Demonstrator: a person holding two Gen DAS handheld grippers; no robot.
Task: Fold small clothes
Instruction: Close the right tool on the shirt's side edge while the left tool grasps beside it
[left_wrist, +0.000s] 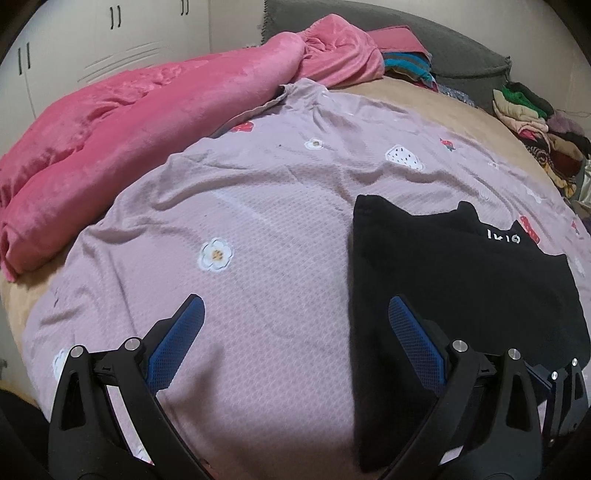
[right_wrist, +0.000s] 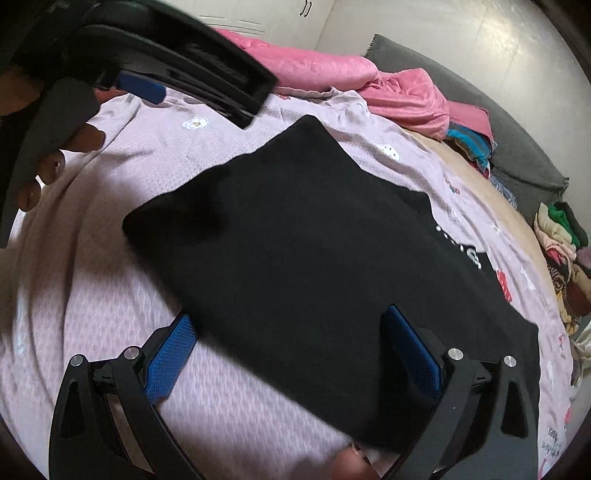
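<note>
A black garment (right_wrist: 295, 240) with white lettering lies folded into a flat rectangle on the lilac flowered sheet (right_wrist: 110, 184). My right gripper (right_wrist: 290, 321) is open and hangs over the garment's near edge, with nothing pinched between its blue pads. In the left wrist view the same black garment (left_wrist: 461, 277) lies to the right. My left gripper (left_wrist: 295, 306) is open over bare sheet (left_wrist: 258, 221), its right finger at the garment's left edge. A hand (right_wrist: 74, 147) holds the left gripper (right_wrist: 207, 101) at the top left of the right wrist view.
A crumpled pink blanket (left_wrist: 129, 122) runs along the left and back of the bed. A grey cushion (left_wrist: 406, 33) and a pile of mixed clothes (left_wrist: 535, 122) sit at the back right. White cupboards (left_wrist: 74, 44) stand behind.
</note>
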